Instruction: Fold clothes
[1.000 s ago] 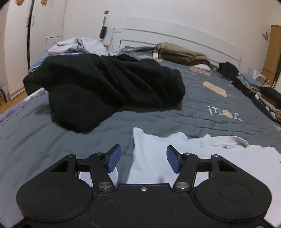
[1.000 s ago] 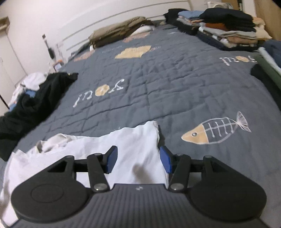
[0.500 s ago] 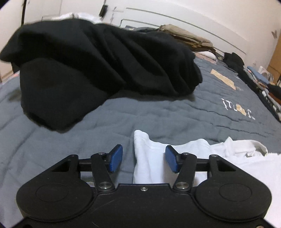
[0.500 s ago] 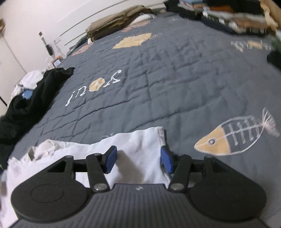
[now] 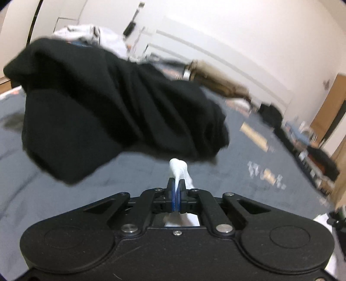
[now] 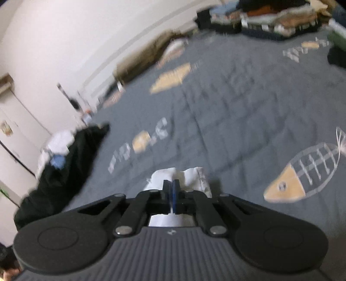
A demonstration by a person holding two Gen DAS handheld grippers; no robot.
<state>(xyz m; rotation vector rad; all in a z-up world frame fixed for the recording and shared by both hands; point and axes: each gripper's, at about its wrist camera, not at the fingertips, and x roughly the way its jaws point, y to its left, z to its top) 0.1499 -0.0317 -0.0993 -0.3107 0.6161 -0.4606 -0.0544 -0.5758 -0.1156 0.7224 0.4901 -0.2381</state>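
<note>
A white shirt lies on the grey quilted bed. My left gripper is shut on one pinched corner of it, and a bunched tip of white cloth sticks out past the blue pads. In the right wrist view my right gripper is shut on another edge of the white shirt, which puckers up around the jaws. Most of the shirt is hidden under both gripper bodies. Both views are blurred by motion.
A big black garment is heaped just beyond the left gripper, also seen as a black pile at the left. Folded clothes are stacked at the far right edge. A tan pile lies by the headboard. Grey quilt stretches ahead.
Both grippers were open over the shirt's edge; now both have shut on the white cloth. Both views now blur with motion, and the cloth bunches up at the jaws.
</note>
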